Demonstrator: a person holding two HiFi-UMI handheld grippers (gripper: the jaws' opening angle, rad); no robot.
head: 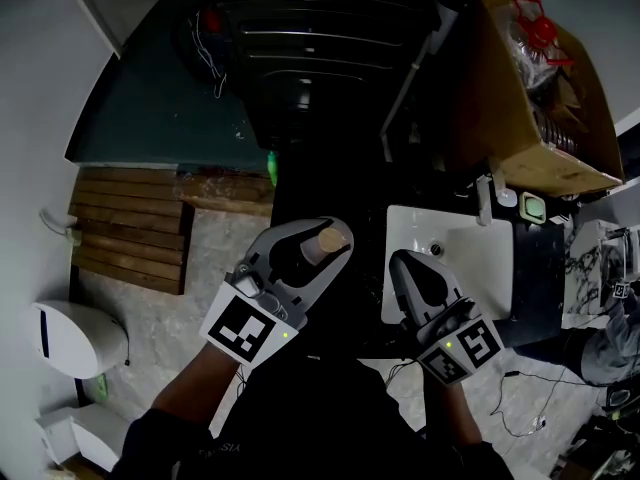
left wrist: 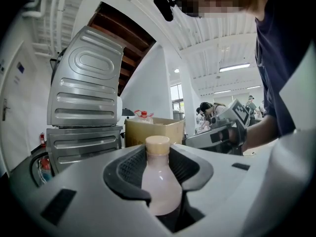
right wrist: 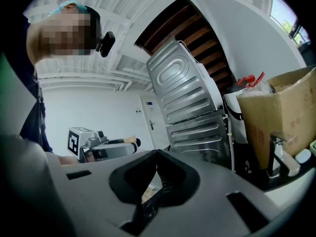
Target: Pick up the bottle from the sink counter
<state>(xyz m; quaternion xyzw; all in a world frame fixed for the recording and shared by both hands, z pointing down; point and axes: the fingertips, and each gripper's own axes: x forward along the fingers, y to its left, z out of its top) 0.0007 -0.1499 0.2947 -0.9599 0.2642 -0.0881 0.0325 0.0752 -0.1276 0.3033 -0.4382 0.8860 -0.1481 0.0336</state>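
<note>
2 things could spoil this from here, and both come from how the bottle (left wrist: 159,179) sits. Your left gripper (head: 315,238) has its jaws closed round the bottle, which seems to lie along them with its tan cap poking out past the tips. The body is smooth and narrows toward the neck, so the pads have a sloping surface to press on. Dip the tips and the bottle could slide forward out of the grip. It hangs off the counter, left of the sink (head: 480,268), with tiled floor (head: 215,258) below, so a slip means a drop, not a short fall onto the basin. How hard the pads bite I cannot judge: the lower body sits deep in the throat of the jaws, in shadow.

The 2nd risk is a knock. Your right gripper (right wrist: 157,157) is just beside the left one, and a dark appliance (head: 300,58) and a box (head: 530,118) stand ahead of you. A swing to either side could bump the cap and lever the bottle loose.

Your left hand holds its gripper about level, pointing away from you and a little to the right. Your right hand holds its gripper level too, over the near edge of the sink, jaws pressed together with nothing between them. Both forearms reach out from your body, near each other.
</note>
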